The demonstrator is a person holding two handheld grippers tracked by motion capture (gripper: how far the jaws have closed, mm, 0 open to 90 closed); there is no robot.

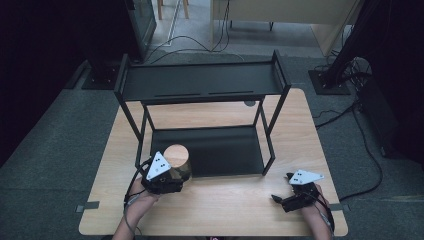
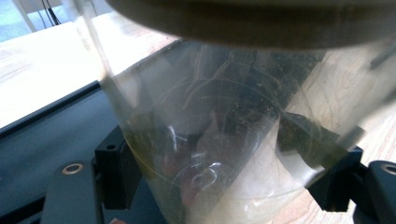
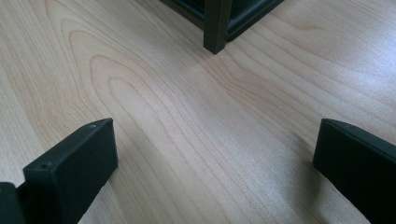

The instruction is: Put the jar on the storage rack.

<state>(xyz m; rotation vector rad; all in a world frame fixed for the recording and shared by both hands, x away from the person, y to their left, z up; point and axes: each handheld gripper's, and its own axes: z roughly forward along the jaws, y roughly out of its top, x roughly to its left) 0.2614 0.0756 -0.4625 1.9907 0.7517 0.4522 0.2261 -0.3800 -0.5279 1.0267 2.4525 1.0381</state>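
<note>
Glass jar (image 1: 177, 162), wood-lidded, at rack (image 1: 205, 85) front-left: your left gripper (image 1: 167, 182) clamps its slippery, fragile wall; right gripper (image 1: 284, 196) jaws apart.

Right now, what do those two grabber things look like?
Both are black. The left gripper and right gripper each carry a grey three-cornered plate with small dark dots on top. Their jaws are flat black blocks, and thin dark cables trail back along the person's bare forearms.

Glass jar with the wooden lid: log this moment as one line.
left gripper: shut on glass jar, wooden lid on, at front-left of black shelf rack | right gripper: open over wooden table
</note>
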